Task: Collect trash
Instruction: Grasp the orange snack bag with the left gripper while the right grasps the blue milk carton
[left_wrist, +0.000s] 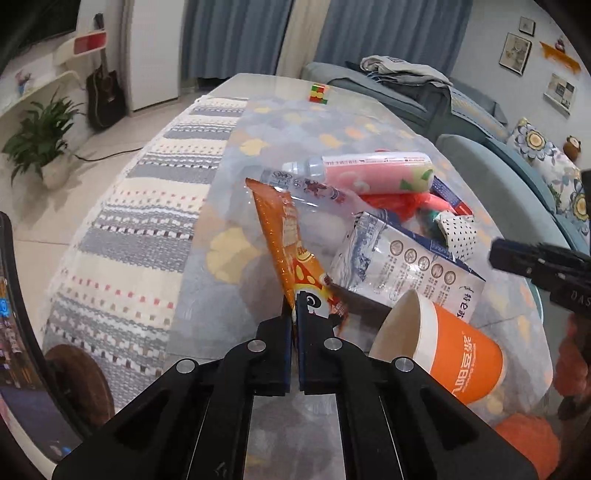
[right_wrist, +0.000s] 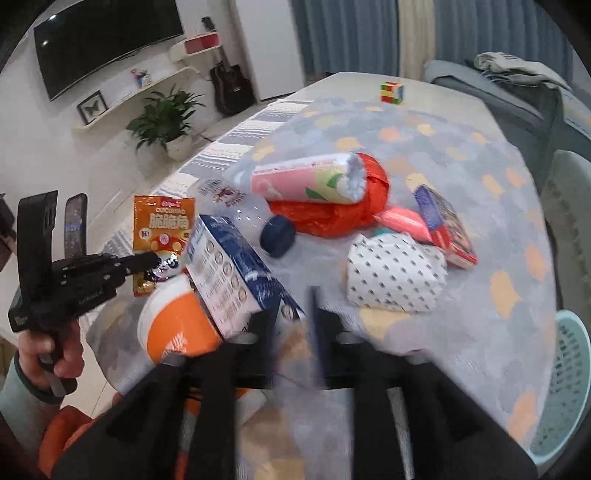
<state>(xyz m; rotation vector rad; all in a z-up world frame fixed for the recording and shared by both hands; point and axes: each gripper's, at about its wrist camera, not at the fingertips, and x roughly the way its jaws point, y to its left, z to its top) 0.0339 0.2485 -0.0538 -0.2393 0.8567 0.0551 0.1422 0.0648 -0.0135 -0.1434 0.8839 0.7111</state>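
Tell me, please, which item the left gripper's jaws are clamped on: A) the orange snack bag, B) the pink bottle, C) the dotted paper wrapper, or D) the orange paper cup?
A: the left gripper has its jaws pinched on the lower edge of the orange snack bag, which stands up off the table.

A home living room: a wall-mounted television (right_wrist: 107, 40), an acoustic guitar (right_wrist: 231, 83), a potted plant (right_wrist: 166, 118), blue curtains (left_wrist: 236, 37) and a cushioned sofa (left_wrist: 480, 125).

On the counter (right_wrist: 480, 229) lie two plastic bottles, one pink-labelled (right_wrist: 306, 181) and one clear (left_wrist: 306, 188), one orange snack packet (right_wrist: 162, 229), one orange paper cup (right_wrist: 177, 332), one blue-and-white carton (right_wrist: 229, 269), one dotted paper box (right_wrist: 395, 273), one red plastic bag (right_wrist: 332, 214) and one puzzle cube (right_wrist: 392, 92).
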